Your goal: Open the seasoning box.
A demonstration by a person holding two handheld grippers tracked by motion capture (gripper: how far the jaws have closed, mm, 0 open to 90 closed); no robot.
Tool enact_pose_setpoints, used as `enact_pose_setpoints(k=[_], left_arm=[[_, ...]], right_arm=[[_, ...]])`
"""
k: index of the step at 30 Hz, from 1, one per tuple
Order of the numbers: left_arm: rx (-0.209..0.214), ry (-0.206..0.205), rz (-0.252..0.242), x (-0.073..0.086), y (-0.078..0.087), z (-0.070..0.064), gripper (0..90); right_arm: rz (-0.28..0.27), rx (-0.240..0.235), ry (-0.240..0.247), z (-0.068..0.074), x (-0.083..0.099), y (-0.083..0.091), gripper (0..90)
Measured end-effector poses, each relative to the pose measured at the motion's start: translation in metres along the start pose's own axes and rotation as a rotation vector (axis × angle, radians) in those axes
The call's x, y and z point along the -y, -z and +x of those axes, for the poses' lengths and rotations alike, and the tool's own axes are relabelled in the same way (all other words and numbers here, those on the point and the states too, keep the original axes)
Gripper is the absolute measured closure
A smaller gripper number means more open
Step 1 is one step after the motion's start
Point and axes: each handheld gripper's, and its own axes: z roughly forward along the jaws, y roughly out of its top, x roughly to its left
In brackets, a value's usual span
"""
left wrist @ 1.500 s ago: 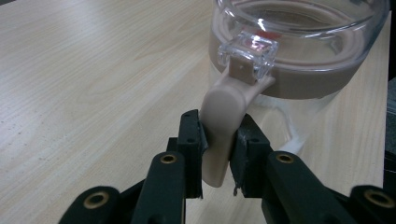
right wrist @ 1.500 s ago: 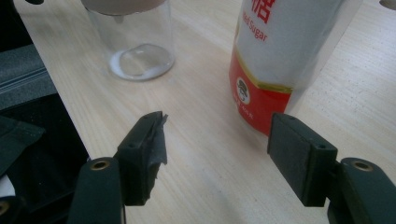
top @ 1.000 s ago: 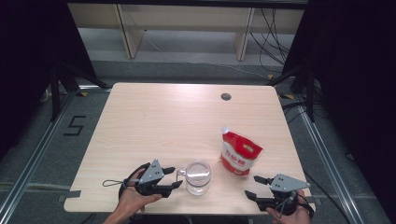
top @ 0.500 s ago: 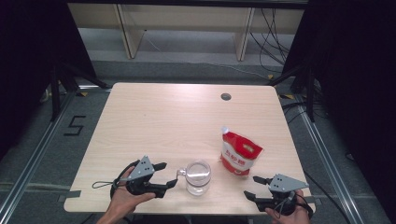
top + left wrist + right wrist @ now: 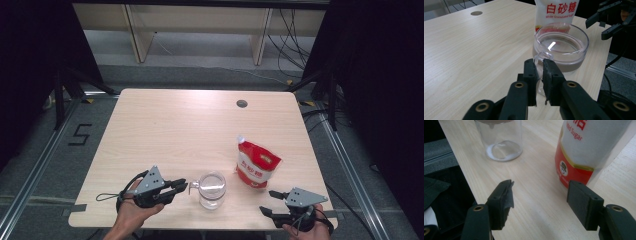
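High view: pale wooden table [image 5: 165, 130] at frame centre, with a dark round grommet hole [image 5: 242, 103] toward its upper right. Clear glass mug [image 5: 212, 189] standing upright in the lower centre of the frame, near the table's front edge, handle [image 5: 194, 186] pointing toward frame left. Red-and-white pouch of white granulated sugar [image 5: 257, 165] upright just right of and above the mug, close by but apart from it. Left gripper [image 5: 181, 186] at lower left, held in a hand [image 5: 131, 214] entering from the bottom edge, jaw tips reaching the mug's handle. Right gripper [image 5: 267, 202] at lower right, near the front edge, below the pouch and apart from both pouch and mug. Left gripper view: left gripper [image 5: 538, 72] in the lower centre, jaws drawn close together with the transparent handle [image 5: 541, 57] pinched between the tips; mug [image 5: 561, 47] directly beyond, sugar pouch [image 5: 556, 11] behind it at top centre, right gripper [image 5: 609, 18] in the upper right corner with jaws spread. Right gripper view: right gripper [image 5: 540, 197] across the lower frame, jaws wide apart and holding nothing; a torn scrap of black pad hanging off the left jaw; mug base [image 5: 501, 142] at upper left, lower part of the pouch [image 5: 584, 155] at upper right, bare tabletop [image 5: 536, 182] between the jaws.
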Motion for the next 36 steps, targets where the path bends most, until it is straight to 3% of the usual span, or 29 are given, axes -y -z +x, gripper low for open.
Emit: enact_pose_setpoints(k=[2,3,5,6,10,12,13,17,21,22,31,36], left_arm=[[-0.003,-0.011,0.0,-0.002,0.0,-0.001,84.9],[-0.006,0.004,-0.005,-0.003,-0.001,-0.002,85.5],[-0.005,-0.017,-0.001,-0.005,-0.001,-0.001,86.8],[0.0,0.011,-0.013,-0.008,-0.003,-0.004,87.0],[0.018,-0.026,-0.02,-0.016,-0.009,-0.003,87.1],[0.005,-0.009,-0.009,-0.019,-0.011,-0.004,87.1],[0.007,-0.006,-0.013,-0.02,-0.012,-0.003,87.1],[0.01,0.001,0.004,-0.02,-0.018,-0.003,87.2],[0.013,-0.021,0.02,-0.018,-0.021,-0.001,87.2],[0.003,0.01,0.022,-0.018,-0.022,-0.003,87.2],[0.0,-0.002,0.015,-0.016,-0.021,-0.001,86.0],[-0.006,0.013,0.014,-0.014,-0.021,-0.001,85.0]], right_arm=[[-0.001,0.005,-0.014,0.003,-0.001,0.0,38.1],[-0.005,0.001,-0.006,0.002,-0.002,0.0,38.1],[-0.006,0.001,-0.001,0.004,-0.003,-0.001,38.1],[-0.004,-0.001,0.002,0.004,-0.003,-0.002,38.1],[-0.004,-0.006,0.0,0.005,-0.004,-0.004,37.4],[0.007,0.0,-0.029,0.008,-0.004,-0.004,36.2],[0.002,0.004,-0.008,0.006,-0.005,-0.004,35.9],[-0.007,0.001,-0.01,0.008,-0.006,-0.006,33.7],[-0.005,0.001,-0.001,0.009,-0.007,-0.008,33.7],[-0.003,0.003,0.008,0.01,-0.008,-0.008,33.9],[-0.009,-0.021,0.007,0.012,-0.01,-0.012,36.9],[-0.005,-0.02,0.027,0.016,-0.014,-0.015,45.7]])
